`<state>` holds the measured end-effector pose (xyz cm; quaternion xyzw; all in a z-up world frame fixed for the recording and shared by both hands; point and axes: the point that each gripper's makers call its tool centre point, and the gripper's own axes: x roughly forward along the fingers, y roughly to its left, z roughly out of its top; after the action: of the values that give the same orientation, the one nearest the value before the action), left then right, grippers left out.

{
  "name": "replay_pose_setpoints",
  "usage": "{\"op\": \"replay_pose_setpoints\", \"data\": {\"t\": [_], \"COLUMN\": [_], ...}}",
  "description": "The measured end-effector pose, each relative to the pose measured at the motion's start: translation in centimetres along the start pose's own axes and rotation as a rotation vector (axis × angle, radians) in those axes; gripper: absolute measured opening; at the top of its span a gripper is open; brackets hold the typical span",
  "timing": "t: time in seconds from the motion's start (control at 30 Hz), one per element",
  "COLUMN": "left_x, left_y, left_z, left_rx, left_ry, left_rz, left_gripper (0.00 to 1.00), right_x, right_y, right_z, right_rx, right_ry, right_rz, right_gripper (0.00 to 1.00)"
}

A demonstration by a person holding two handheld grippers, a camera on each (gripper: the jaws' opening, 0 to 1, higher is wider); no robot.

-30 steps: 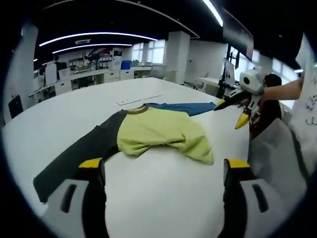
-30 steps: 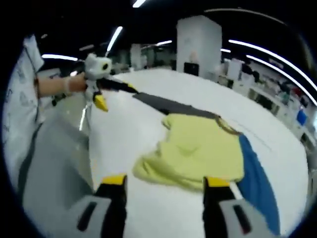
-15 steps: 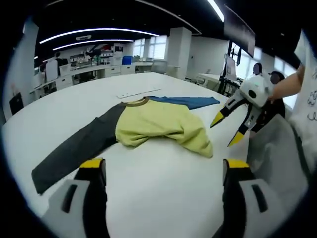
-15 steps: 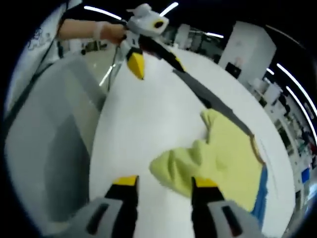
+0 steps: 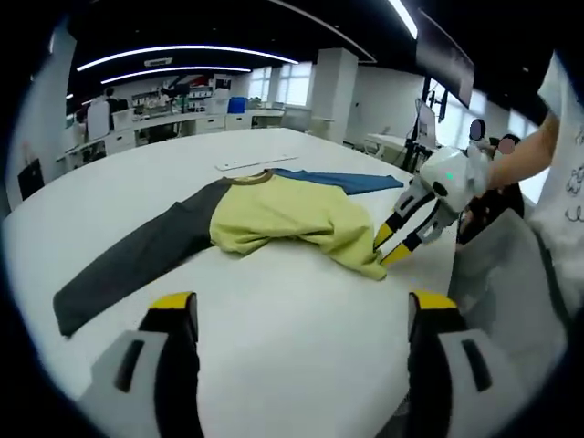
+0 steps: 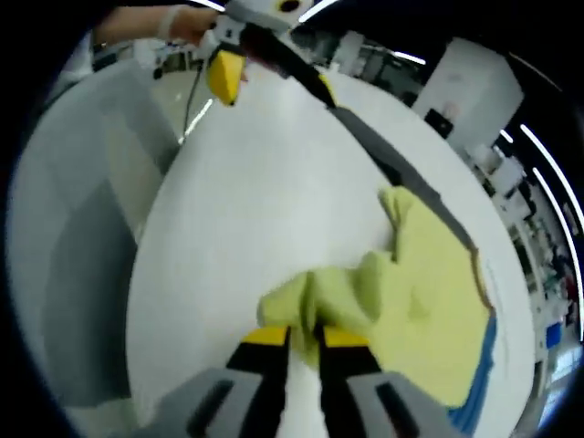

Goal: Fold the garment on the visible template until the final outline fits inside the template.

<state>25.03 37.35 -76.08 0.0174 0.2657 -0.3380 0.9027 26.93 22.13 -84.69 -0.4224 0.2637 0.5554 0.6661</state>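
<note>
On the white surface [image 5: 274,310], the garment [image 5: 274,219] is being shown lying spread in the left gripper view: a yellow-green body in the middle, a dark grey sleeve stretched toward the near left, a blue sleeve running away to the right, and a brownish collar at the far edge. The yellow-green body is being seen bunched into folds along its near hem. No template outline can be told apart on the surface.

At the bottom of the left gripper view, the left tool [image 5: 301,315] is being held above the bare surface with its yellow-tipped jaws spread wide and nothing between them, well short of the garment. In the right gripper view the same tool [image 6: 265,55] is being seen at the top, held by a gloved hand [image 6: 187,23] over the far end of the dark sleeve.

At the right of the left gripper view, the right tool [image 5: 394,248] is being held by a person's hand [image 5: 511,169], its two yellow tips brought close together at the near right corner of the yellow-green hem. In the right gripper view the right tool [image 6: 301,338] is being shown with its jaws nearly closed, a bunched fold of the garment [image 6: 420,292] pinched between the tips.

Behind the surface, an office with desks, a white pillar [image 5: 333,91] and ceiling light strips is being seen.
</note>
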Motion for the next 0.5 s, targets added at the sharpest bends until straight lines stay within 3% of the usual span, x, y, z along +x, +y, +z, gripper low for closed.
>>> {"op": "replay_pose_setpoints", "data": {"t": [0.13,0.3,0.5], "left_x": [0.1,0.2,0.4], "left_y": [0.1,0.1,-0.1], "left_z": [-0.1,-0.2,-0.4], "left_rx": [-0.002,-0.010,-0.026], "left_ry": [-0.001,-0.003,-0.007], "left_rz": [0.002,0.001,-0.009], "left_gripper": [0.92,0.92,0.91], "right_x": [0.0,-1.7,-4.4], "right_y": [-0.4,-1.6,-6.3], "right_z": [0.1,1.5,4.1], "right_rx": [0.047,0.054,0.126], "right_ry": [-0.003,-0.046,-0.134], "right_rz": [-0.004,-0.042,-0.120], "right_gripper": [0.00,0.00,0.00]}}
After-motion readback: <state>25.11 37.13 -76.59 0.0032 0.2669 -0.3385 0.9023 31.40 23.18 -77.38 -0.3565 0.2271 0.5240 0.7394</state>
